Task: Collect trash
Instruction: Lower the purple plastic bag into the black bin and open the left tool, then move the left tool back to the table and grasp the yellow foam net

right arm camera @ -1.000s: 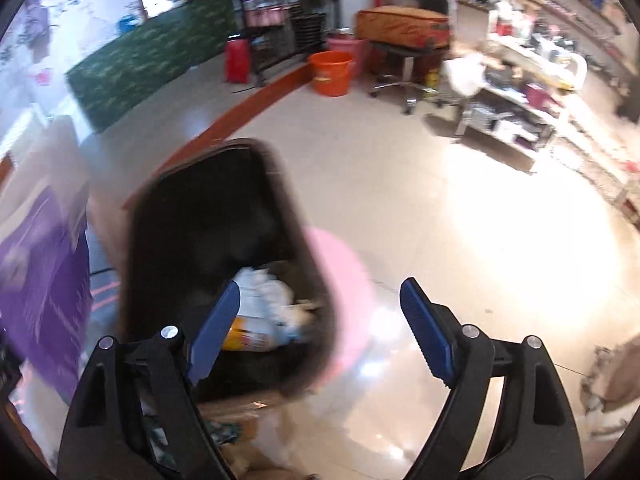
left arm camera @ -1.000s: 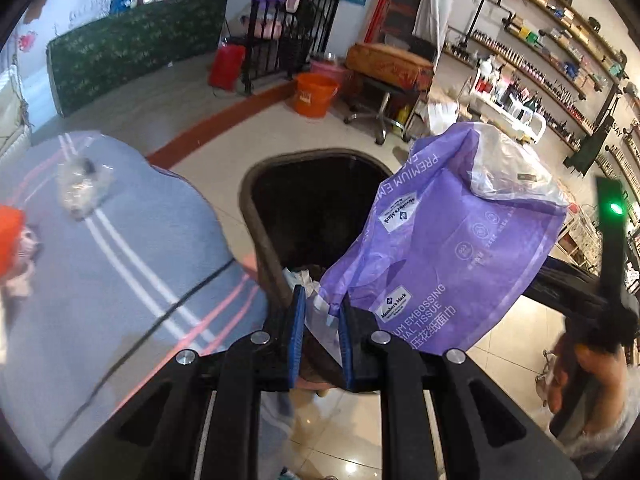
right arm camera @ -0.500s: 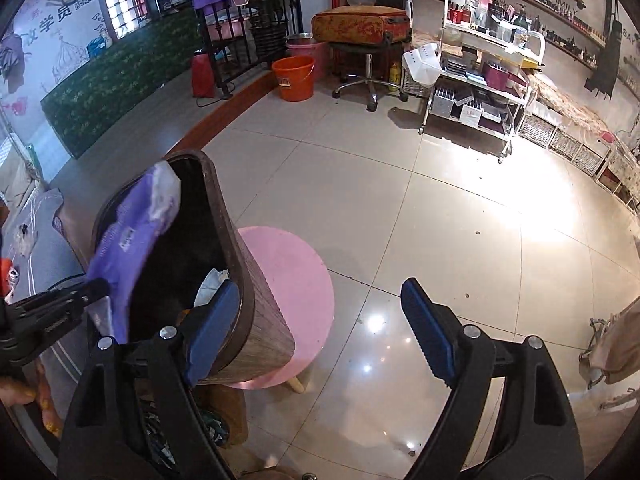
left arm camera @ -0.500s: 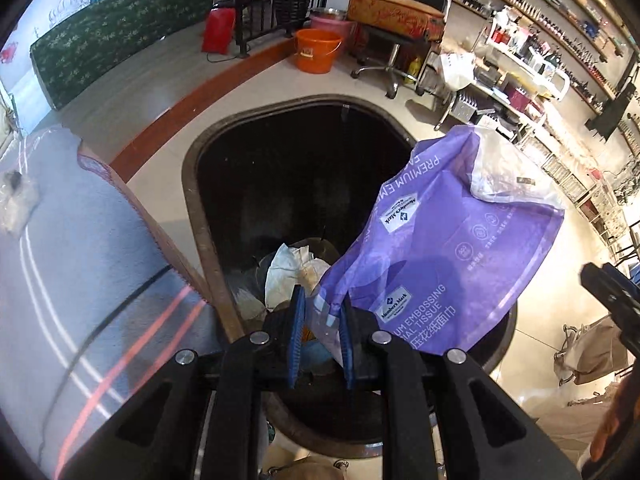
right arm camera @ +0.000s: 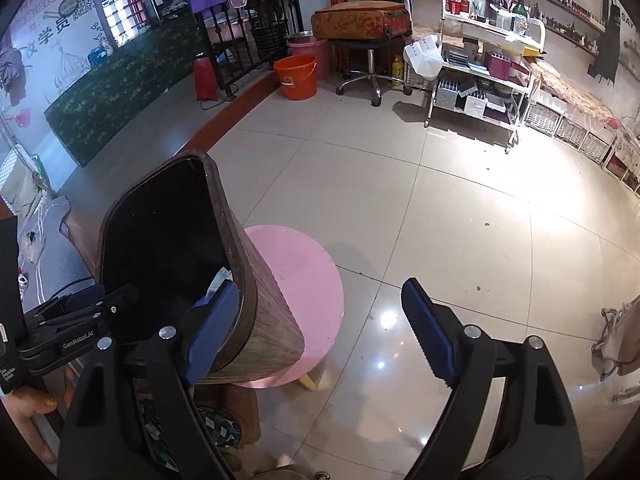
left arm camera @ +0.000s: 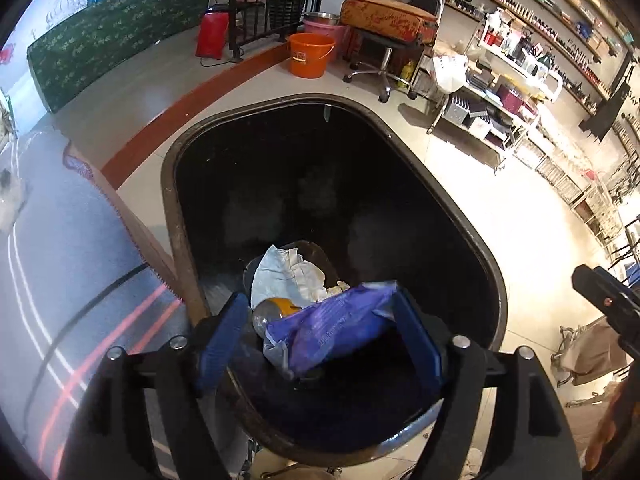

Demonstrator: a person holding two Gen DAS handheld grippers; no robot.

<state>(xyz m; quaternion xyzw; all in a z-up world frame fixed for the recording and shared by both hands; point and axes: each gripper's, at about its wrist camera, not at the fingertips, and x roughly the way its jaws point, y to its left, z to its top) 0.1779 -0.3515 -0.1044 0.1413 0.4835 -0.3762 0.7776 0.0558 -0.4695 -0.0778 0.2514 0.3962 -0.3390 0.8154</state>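
Shop floor of pale tiles, shelves of bottles along the far wall, an orange bucket (left arm camera: 311,60) and a rolling stool beyond. My bin (left arm camera: 172,216), dark inside with a wood-grain shell, stands on a pink round stool (right arm camera: 304,292) beside a grey striped cloth (left arm camera: 52,264).

Left gripper (left arm camera: 320,332) hangs over the near end of the bin mouth, pointing steeply down into it. Its jaws have just been opening and now stand wide; the purple tissue wrapper (left arm camera: 332,332) shows between the blue pads, but neither pad presses on it. I judge it released and lying down in the bin, on top of crumpled white paper (left arm camera: 288,276) and a clear bottle with a yellow label (left arm camera: 276,308). Its long axis runs roughly across the gap from pad to pad, tilted up toward the right one.

Right gripper (right arm camera: 320,332) is wide as well, with nothing in it. It sits off to the right of the bin, left pad just in front of the bin wall, right pad over bare tile.

Relation that matters next: more trash lies to my left. A crumpled clear plastic scrap (left arm camera: 10,196) rests on the striped cloth, well apart from the bin. My left hand is the nearer one, with the bin between the scrap and my right. Left should swing that way.
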